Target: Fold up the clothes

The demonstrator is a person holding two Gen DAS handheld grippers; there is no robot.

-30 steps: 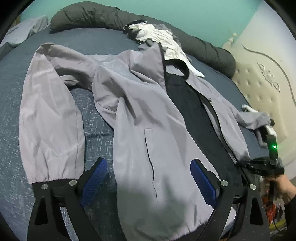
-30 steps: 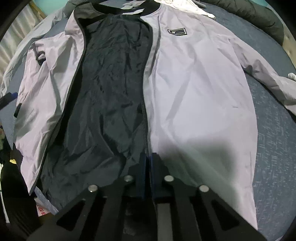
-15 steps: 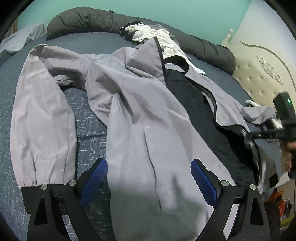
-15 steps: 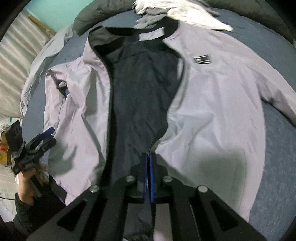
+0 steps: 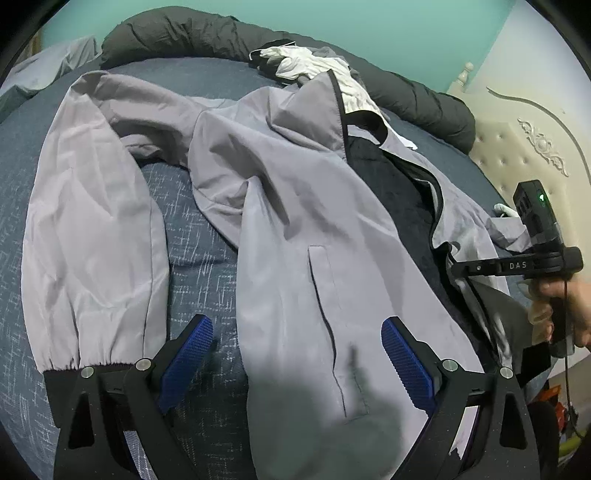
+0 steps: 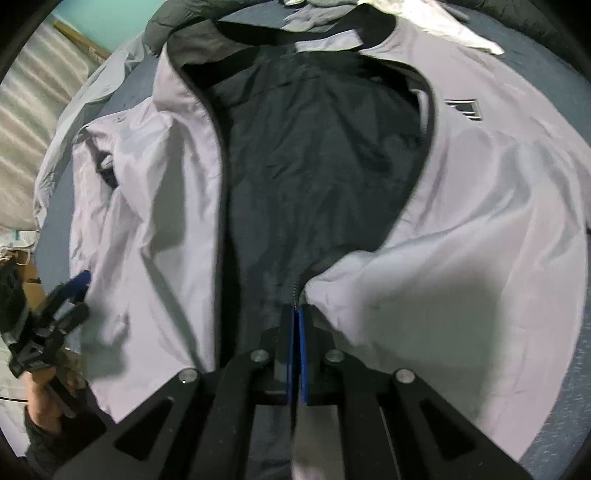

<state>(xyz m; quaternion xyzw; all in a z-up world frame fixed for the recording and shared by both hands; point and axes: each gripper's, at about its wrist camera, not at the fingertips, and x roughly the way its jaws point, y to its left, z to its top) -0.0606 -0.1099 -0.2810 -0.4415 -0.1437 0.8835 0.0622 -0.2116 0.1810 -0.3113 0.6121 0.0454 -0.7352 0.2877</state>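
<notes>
A light grey jacket (image 5: 295, 206) with a black lining (image 6: 314, 166) lies open on the blue bed (image 5: 199, 236). My left gripper (image 5: 295, 350) is open, its blue pads either side of the jacket's left front panel near the hem, just above the cloth. My right gripper (image 6: 295, 314) is shut on the zipper edge of the jacket's right front panel (image 6: 461, 229) and lifts it off the bed. The right gripper also shows in the left wrist view (image 5: 458, 267), and the left one in the right wrist view (image 6: 72, 291).
A dark rolled duvet (image 5: 207, 33) runs along the far side of the bed. White and grey clothes (image 5: 314, 66) lie in a heap by the jacket's collar. A cream padded headboard (image 5: 517, 155) stands at the right. A grey pillow (image 5: 55, 62) lies far left.
My right gripper has raised the right front panel by its zipper edge and drawn it towards the middle. My left gripper has edged closer over the left panel, still open.
</notes>
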